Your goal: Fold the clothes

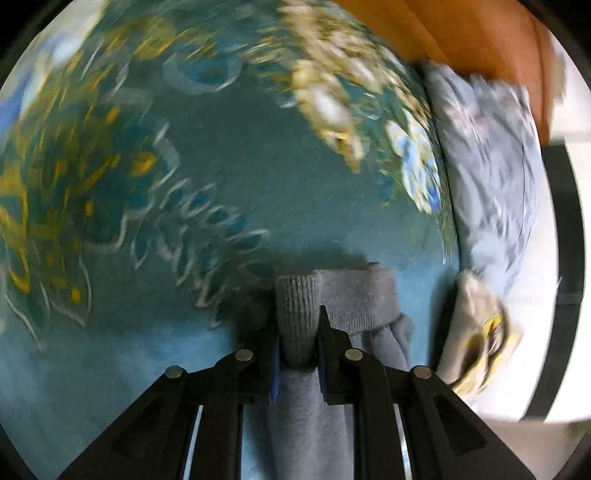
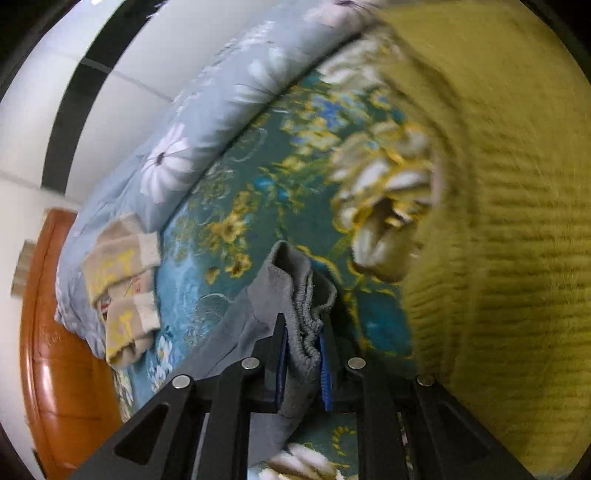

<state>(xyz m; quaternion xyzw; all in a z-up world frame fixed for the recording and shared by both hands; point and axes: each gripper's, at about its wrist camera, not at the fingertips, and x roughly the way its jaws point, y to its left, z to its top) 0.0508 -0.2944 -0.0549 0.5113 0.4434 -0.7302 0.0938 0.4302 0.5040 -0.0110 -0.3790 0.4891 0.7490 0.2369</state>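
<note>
Left gripper (image 1: pixel 299 332) angled down (clamping grey garment (image 1: pixel 332 299)), right gripper (image 2: pixel 303 339) likewise

We look down steeply from each wrist along its black fingers, close above a teal floral blanket (image 1: pixel 229 177). The left wrist view faces the orange wooden headboard (image 1: pixel 461 33); the right wrist view has it at lower left, a yellow knit (image 2: pixel 517 221) crowding its right. Both share the blanket, the pale blue daisy quilt (image 2: pixel 207 140) and the beige socks (image 2: pixel 122 284).
</note>
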